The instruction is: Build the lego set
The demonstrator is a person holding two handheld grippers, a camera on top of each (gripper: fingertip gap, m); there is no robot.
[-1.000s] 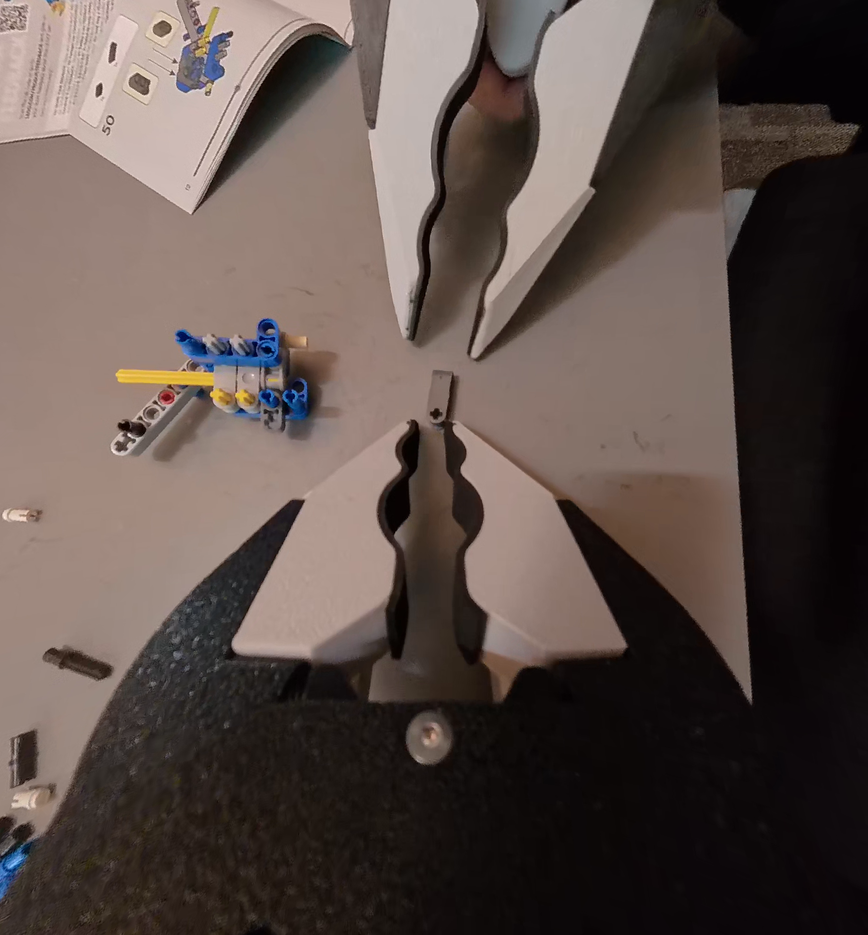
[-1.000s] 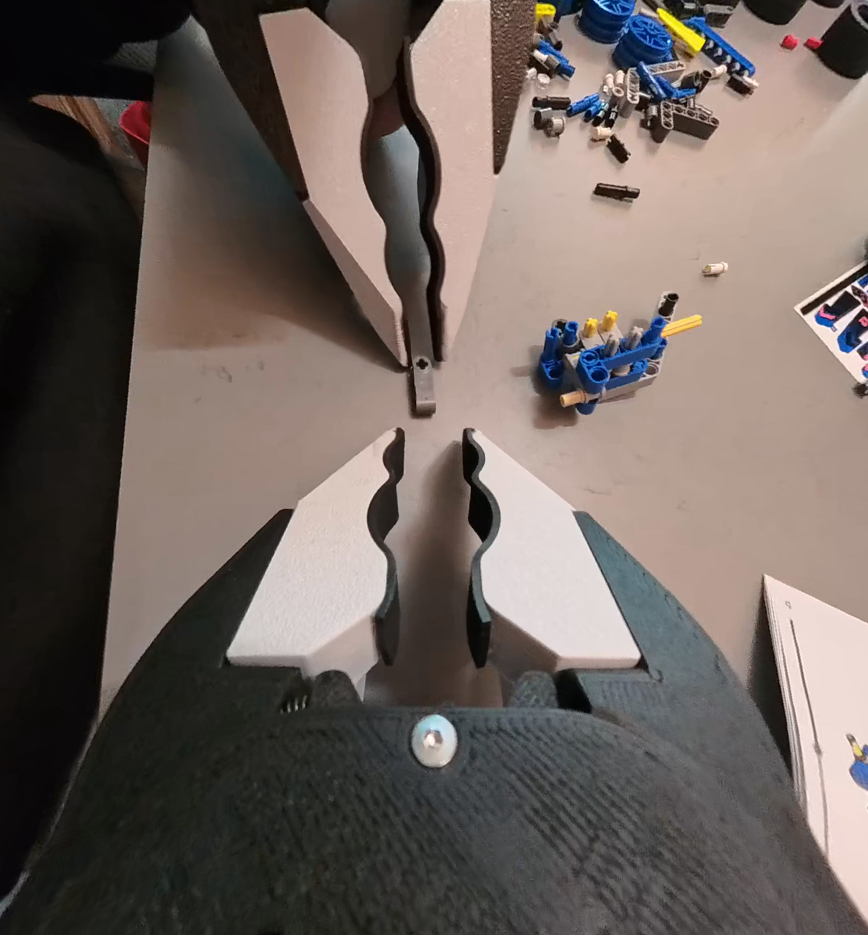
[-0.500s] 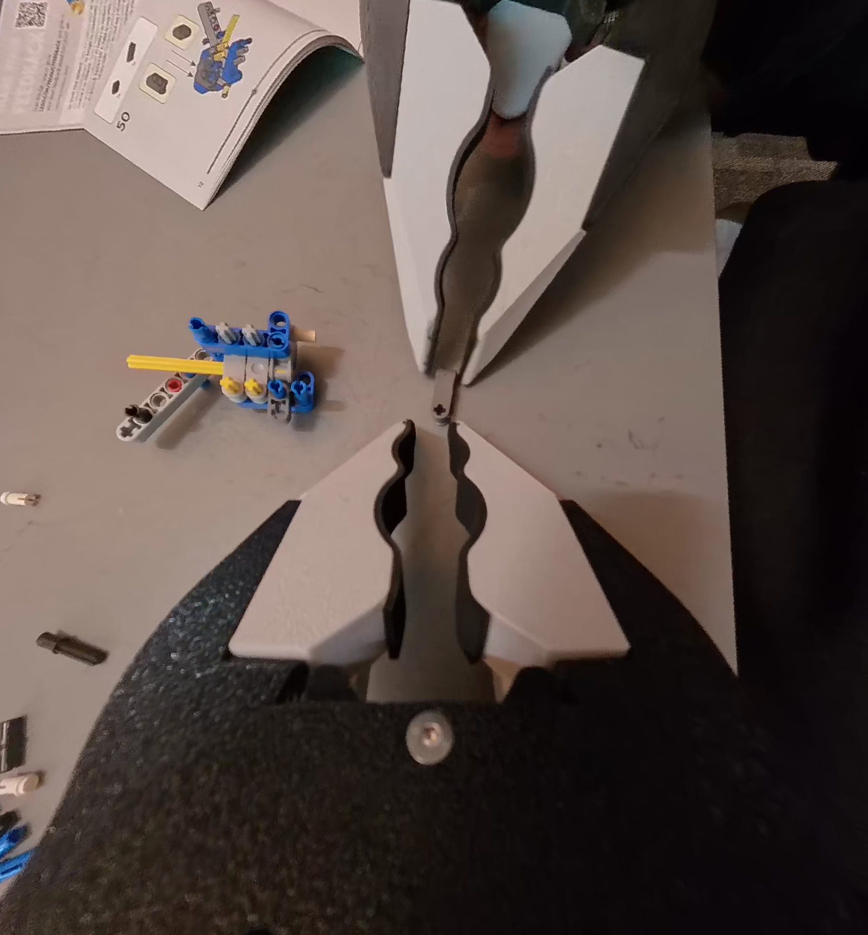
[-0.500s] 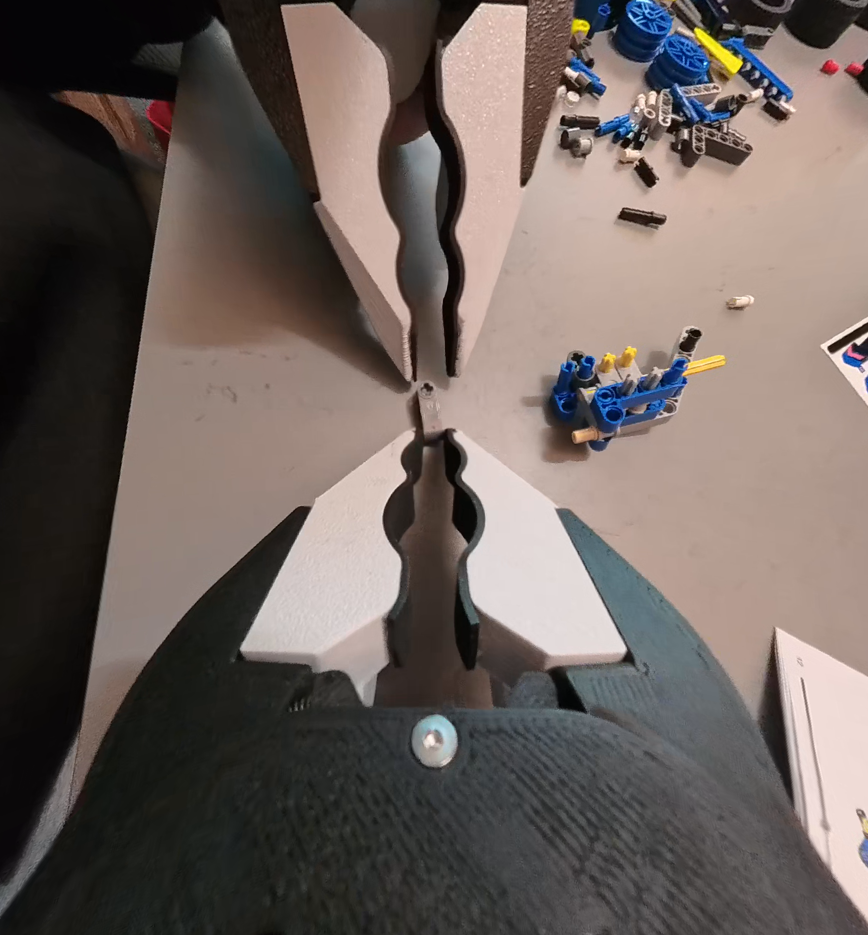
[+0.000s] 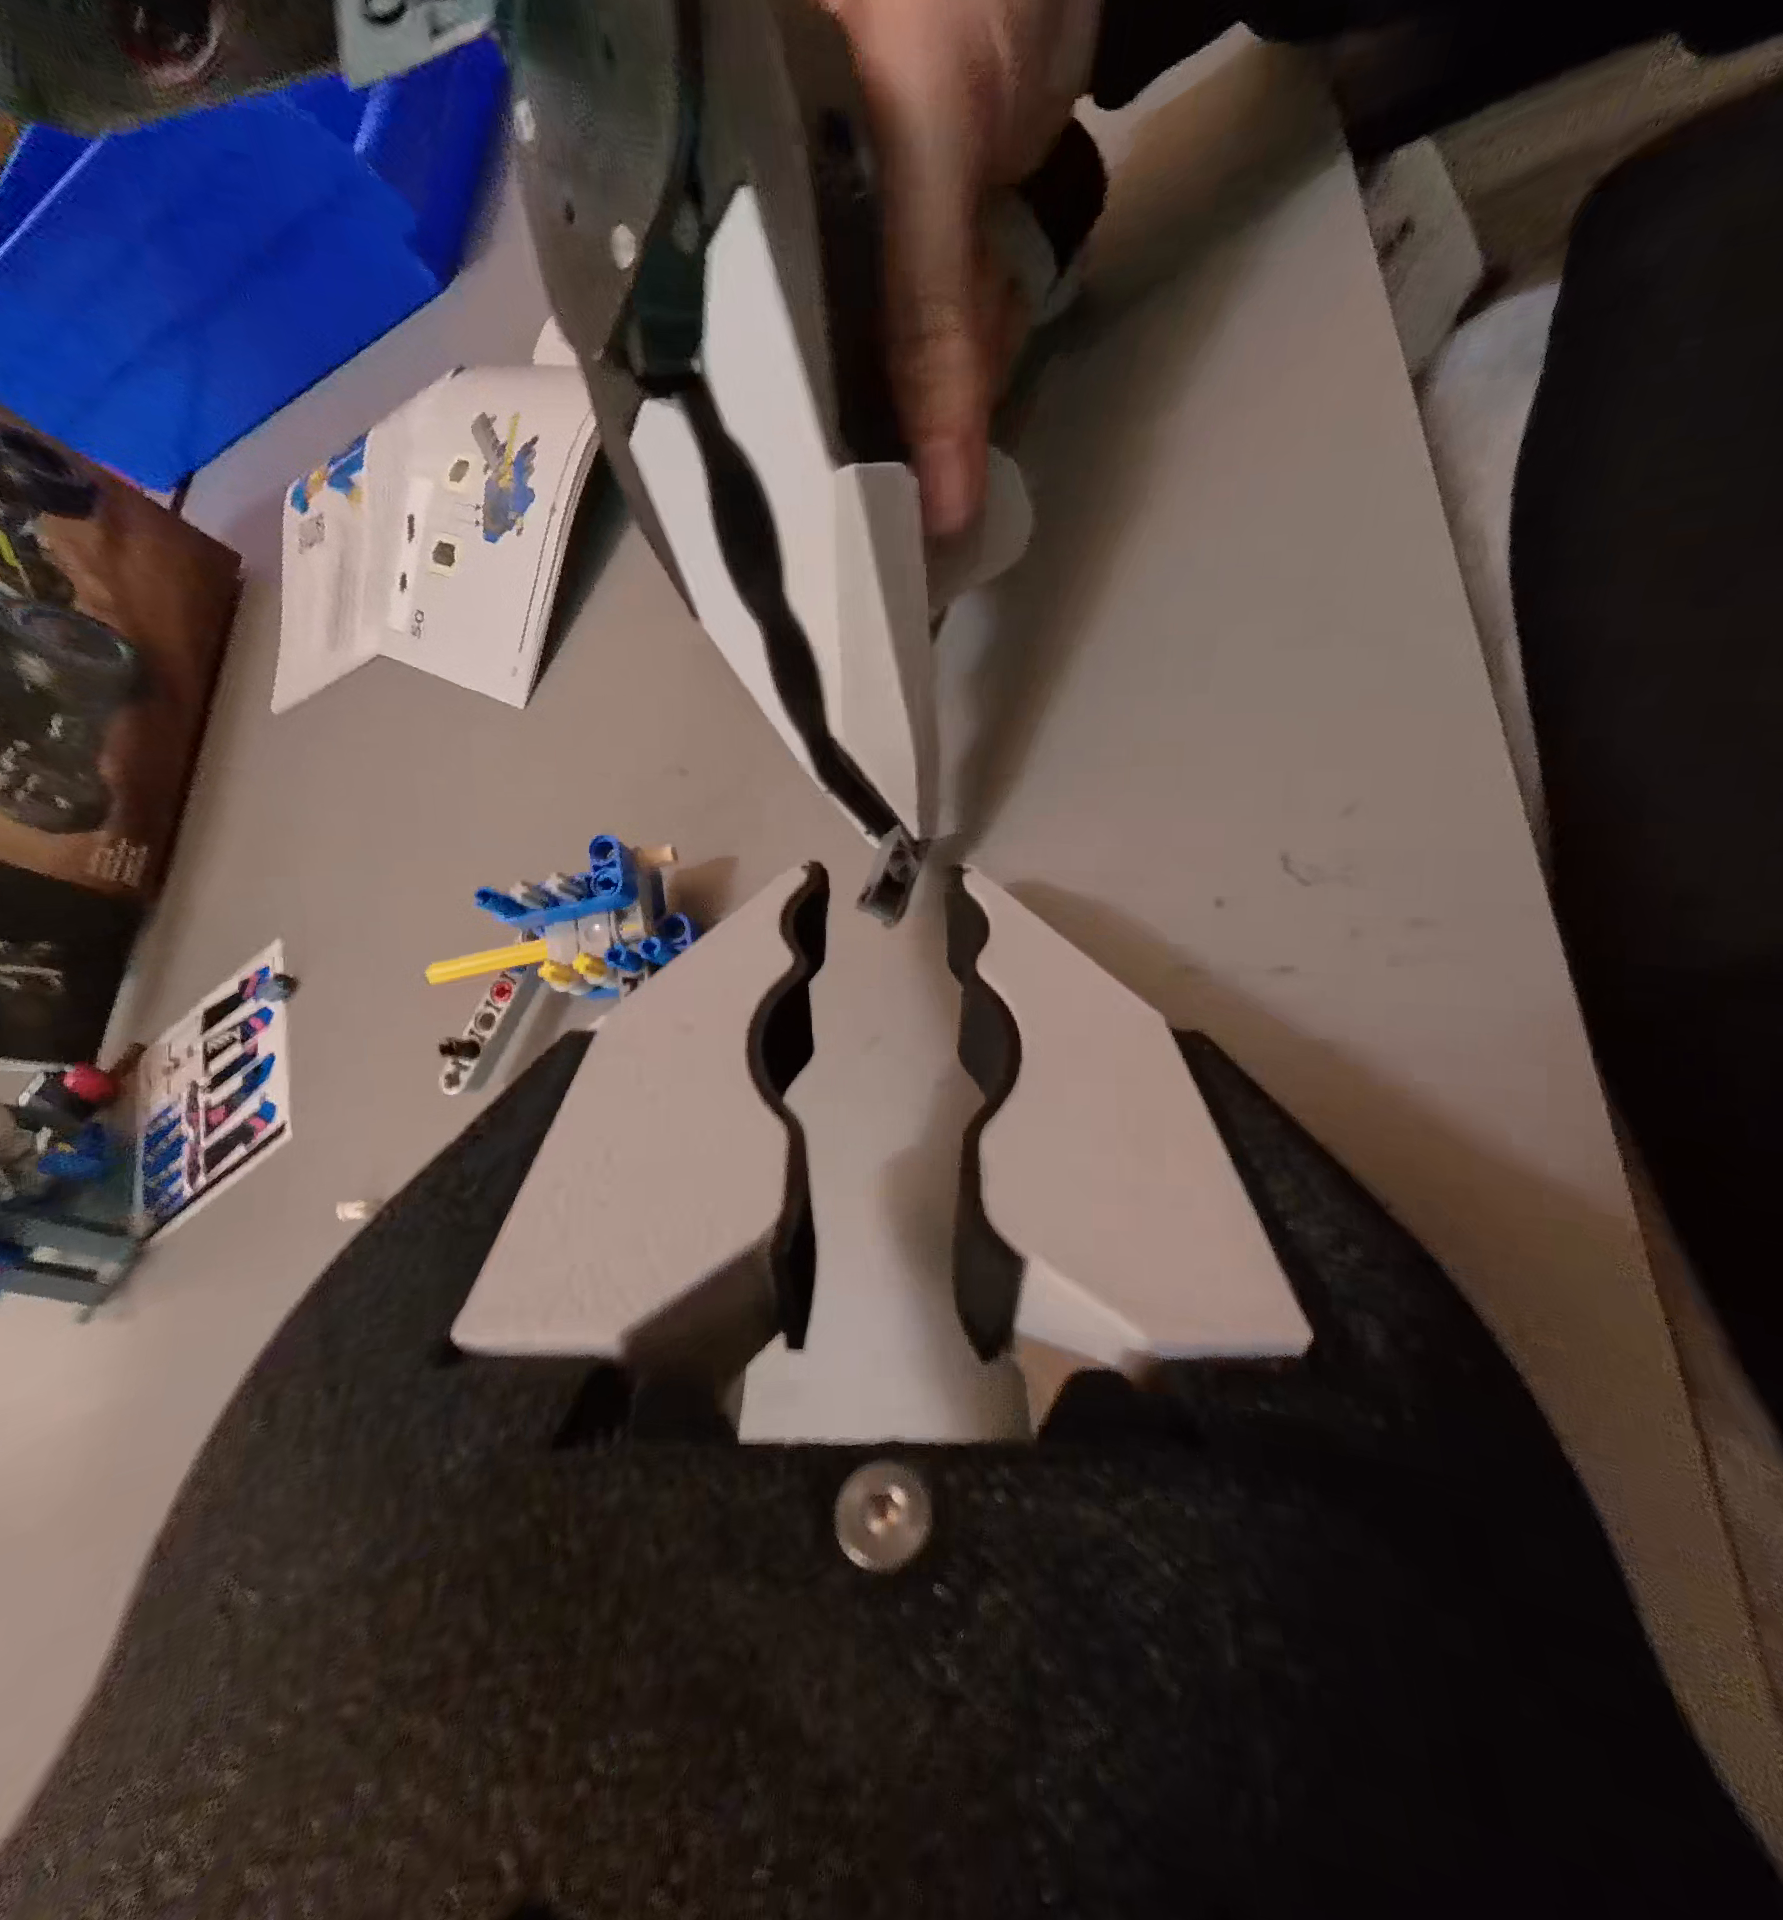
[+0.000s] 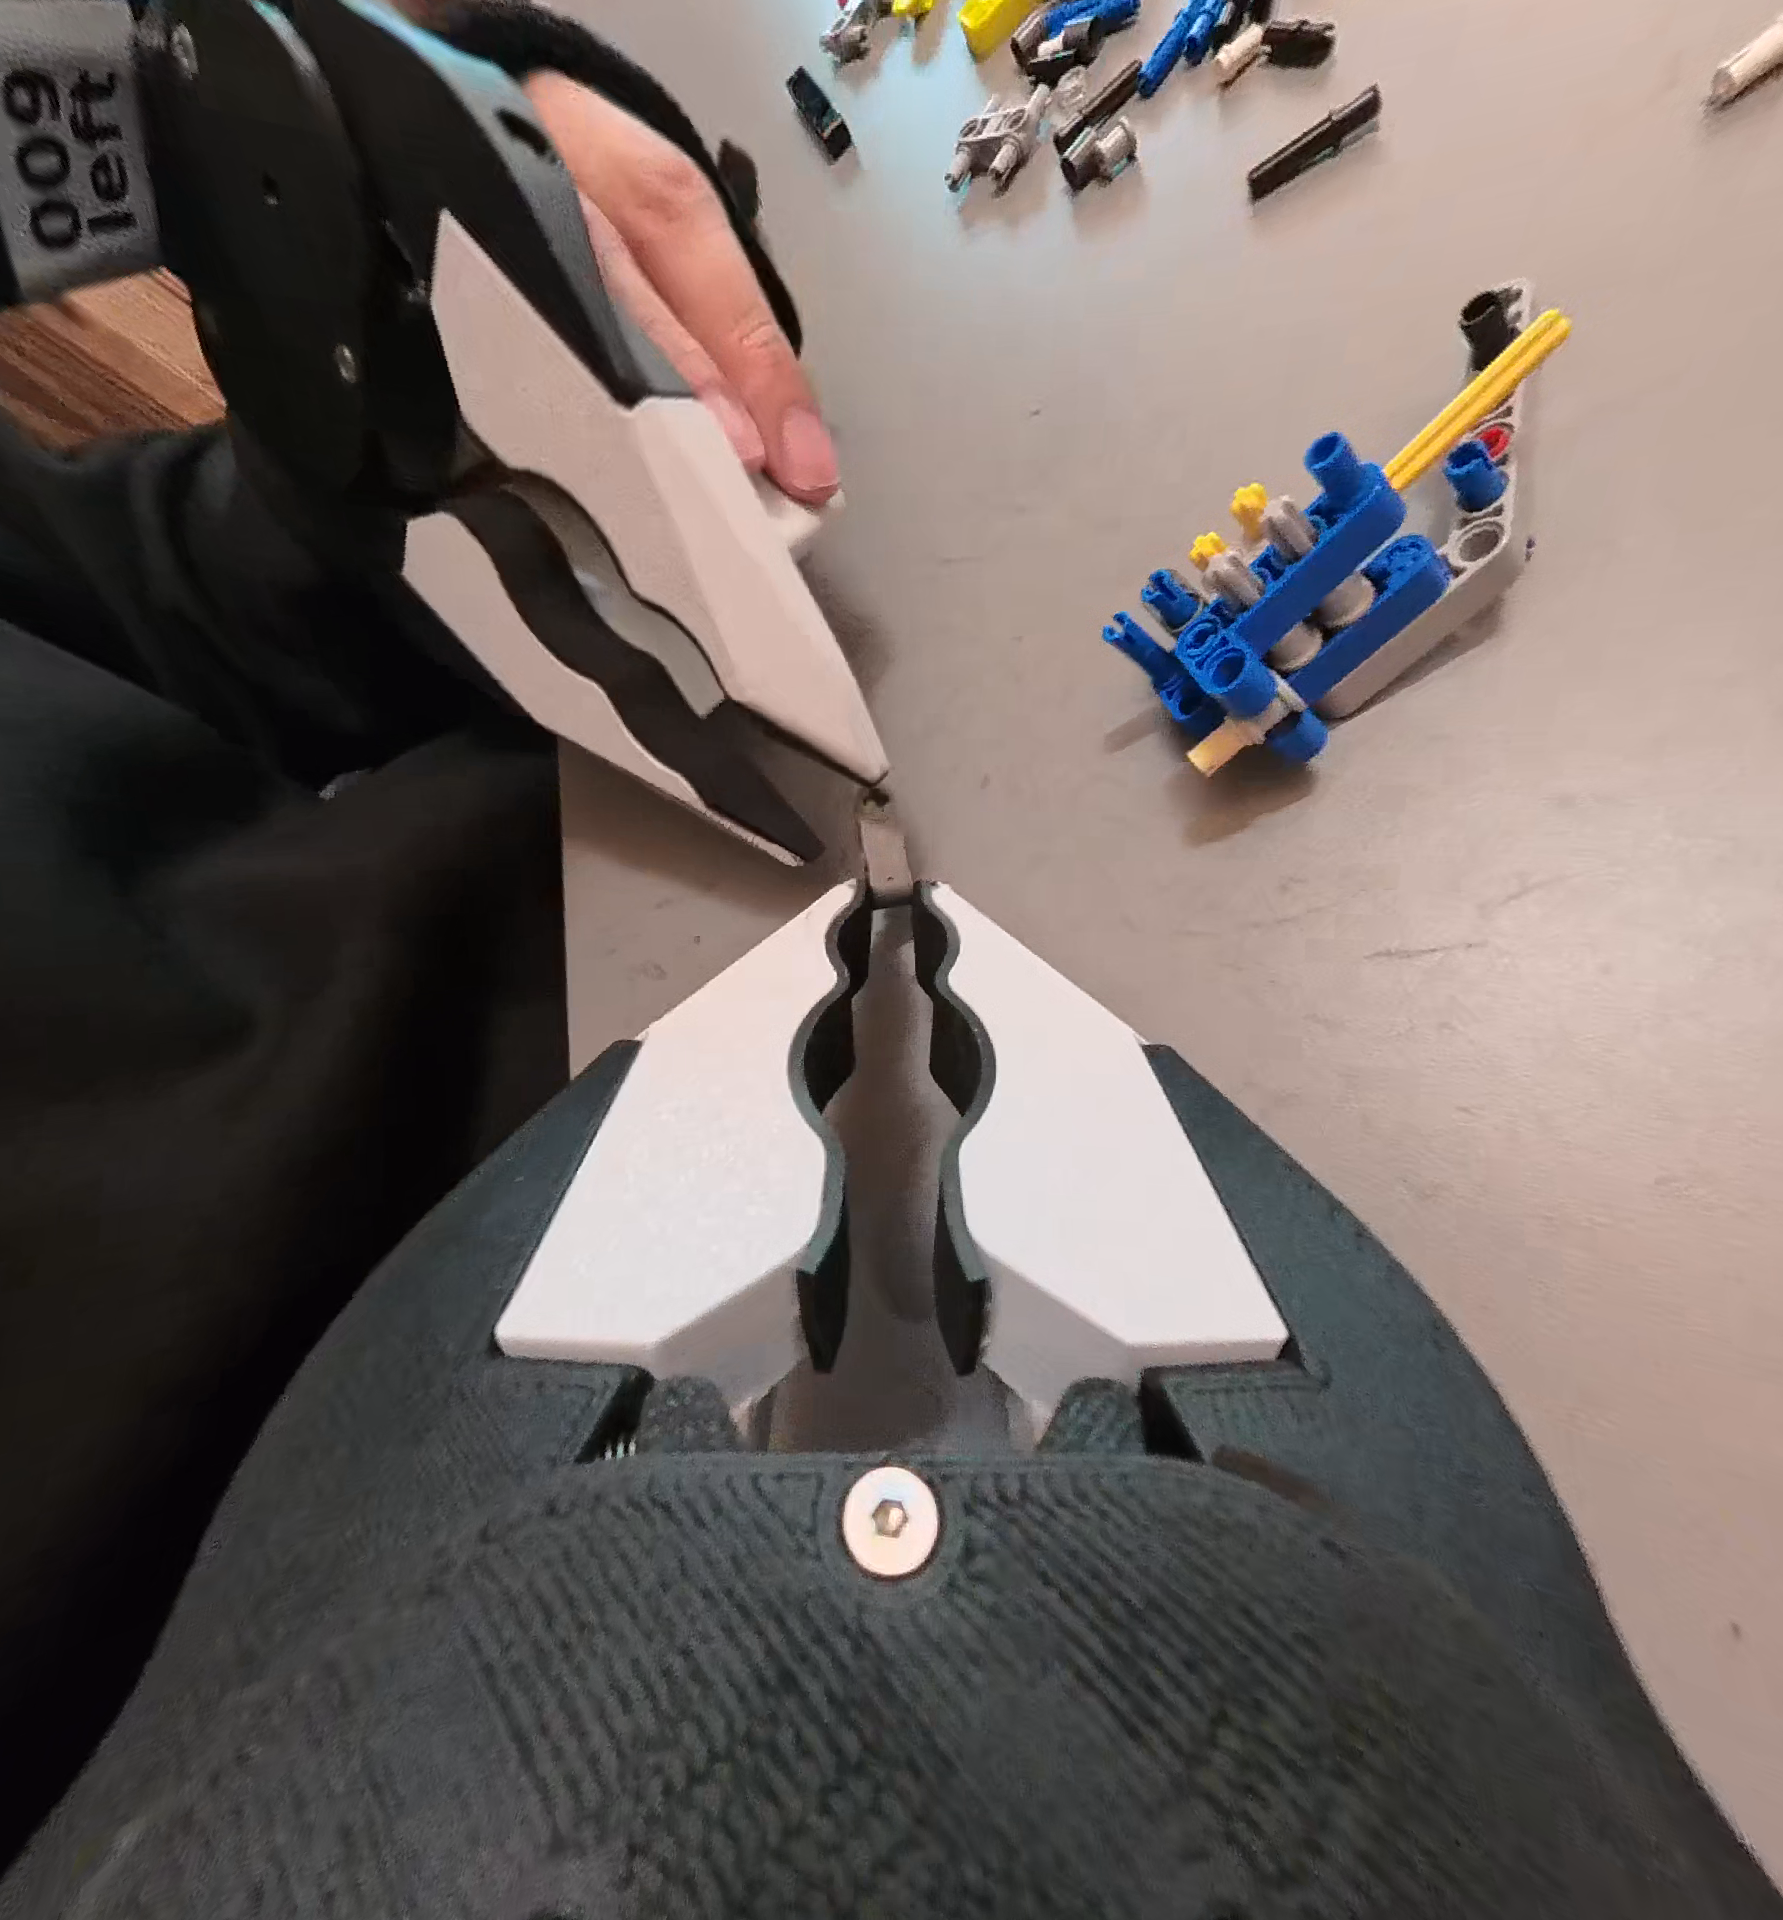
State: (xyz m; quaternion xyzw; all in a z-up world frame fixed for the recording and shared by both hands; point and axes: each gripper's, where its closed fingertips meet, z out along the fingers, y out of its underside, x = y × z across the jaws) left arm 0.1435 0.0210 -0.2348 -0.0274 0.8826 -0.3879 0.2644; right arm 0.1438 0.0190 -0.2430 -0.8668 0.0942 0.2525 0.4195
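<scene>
2 grippers meet tip to tip above the grey counter. The right gripper is clamped on a small dark grey lego piece; the left gripper has its fingers apart around the piece's free end. A blue lego assembly lies nearby on the counter.

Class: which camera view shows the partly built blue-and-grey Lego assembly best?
The right wrist view: the blue-and-grey assembly lies large, sharp and unobstructed on the table. In the left wrist view it is smaller, blurred and partly cut off by the left gripper's finger.
</scene>
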